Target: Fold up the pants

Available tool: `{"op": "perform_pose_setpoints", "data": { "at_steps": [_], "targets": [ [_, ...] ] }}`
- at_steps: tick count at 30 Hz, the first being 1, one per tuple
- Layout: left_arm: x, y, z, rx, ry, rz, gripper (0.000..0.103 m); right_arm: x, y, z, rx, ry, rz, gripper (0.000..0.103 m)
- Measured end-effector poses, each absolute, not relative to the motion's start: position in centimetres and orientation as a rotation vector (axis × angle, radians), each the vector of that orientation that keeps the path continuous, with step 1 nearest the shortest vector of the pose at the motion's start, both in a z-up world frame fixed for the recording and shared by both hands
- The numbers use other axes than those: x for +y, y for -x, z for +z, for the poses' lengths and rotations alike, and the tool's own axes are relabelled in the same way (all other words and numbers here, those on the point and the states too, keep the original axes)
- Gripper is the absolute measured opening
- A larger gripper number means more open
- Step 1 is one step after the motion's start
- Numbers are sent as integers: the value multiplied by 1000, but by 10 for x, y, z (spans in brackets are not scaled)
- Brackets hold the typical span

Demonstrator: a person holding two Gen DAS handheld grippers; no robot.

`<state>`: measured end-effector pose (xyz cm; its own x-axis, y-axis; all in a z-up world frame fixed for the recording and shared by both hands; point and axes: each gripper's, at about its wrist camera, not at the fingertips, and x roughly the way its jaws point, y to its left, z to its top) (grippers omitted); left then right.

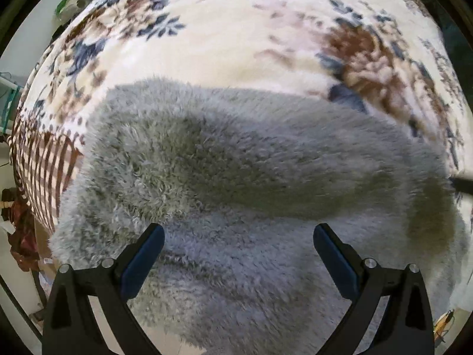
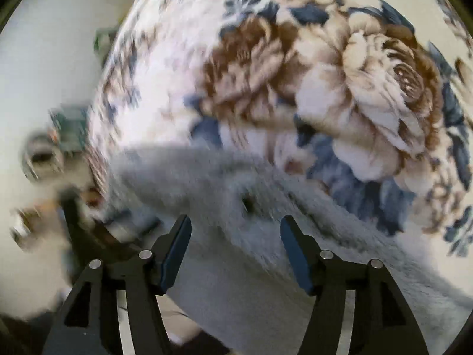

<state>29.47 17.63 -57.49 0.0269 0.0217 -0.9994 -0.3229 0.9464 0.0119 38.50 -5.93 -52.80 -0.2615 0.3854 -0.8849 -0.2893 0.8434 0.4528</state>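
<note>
The left gripper (image 1: 239,236) hangs low over the grey fleece pants (image 1: 236,159), pointing forward across them; its jaws stand wide apart with nothing between them but the fabric below. The right gripper (image 2: 236,227) is angled over another stretch of the same pants (image 2: 212,183), jaws also spread, somewhat less widely, and gripping nothing. Whether either set of fingertips touches the pile cannot be told.

The pants lie on a bed covered by a floral blanket (image 1: 236,29), their near part reaching the bed's front edge and running out of view behind the gripper bodies. The right wrist view is smeared by motion blur, so the clutter at its left edge cannot be made out; a small dark spot (image 2: 247,202) shows in the fleece ahead of the jaws, and what it is cannot be told. In the left wrist view a dark object (image 1: 462,184) juts in at the right rim, cut off.

The pants are thick, shaggy fleece with soft rounded folds. The blanket is plush and cream, printed with brown roses and blue leaves, with a brown checked band (image 1: 44,159) along its left edge. The fingers (image 1: 142,260) are black with blue pads.
</note>
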Motion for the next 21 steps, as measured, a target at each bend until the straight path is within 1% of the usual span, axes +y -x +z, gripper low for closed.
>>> {"op": "perform_pose_setpoints", "data": {
  "at_steps": [1, 2, 3, 4, 6, 8, 10, 12, 14, 16, 18, 21],
  "targets": [
    [174, -296, -569, 1519, 246, 263, 103, -54, -380, -533, 1721, -8, 637, 65],
    [174, -296, -564, 1515, 249, 257, 103, -50, -374, -541, 1716, 93, 611, 60],
    [171, -297, -559, 1512, 249, 251, 103, -50, -372, -546, 1692, 169, 556, 17],
    [168, -299, -555, 1508, 246, 242, 103, -48, -373, -549, 1682, 186, 524, 8],
    [163, -301, -547, 1497, 228, 230, 103, -57, -384, -548, 1624, 109, 455, 9],
    [153, -304, -542, 1489, 208, 220, 103, -64, -392, -556, 1630, 61, 396, 10],
    [139, -311, -543, 1498, 195, 192, 103, -73, -395, -567, 1678, -9, 363, 17],
    [131, -315, -542, 1494, 182, 161, 103, -90, -392, -566, 1697, -86, 329, 47],
    [117, -316, -532, 1471, 160, 127, 103, -126, -381, -548, 1641, -252, 290, 58],
    [98, -313, -522, 1455, 129, 89, 103, -163, -363, -528, 1567, -384, 239, 58],
    [85, -310, -521, 1461, 100, 66, 103, -217, -331, -504, 1472, -518, 167, 62],
    [53, -298, -521, 1482, 70, 24, 103, -286, -272, -483, 1384, -590, 23, 62]
  ]
}}
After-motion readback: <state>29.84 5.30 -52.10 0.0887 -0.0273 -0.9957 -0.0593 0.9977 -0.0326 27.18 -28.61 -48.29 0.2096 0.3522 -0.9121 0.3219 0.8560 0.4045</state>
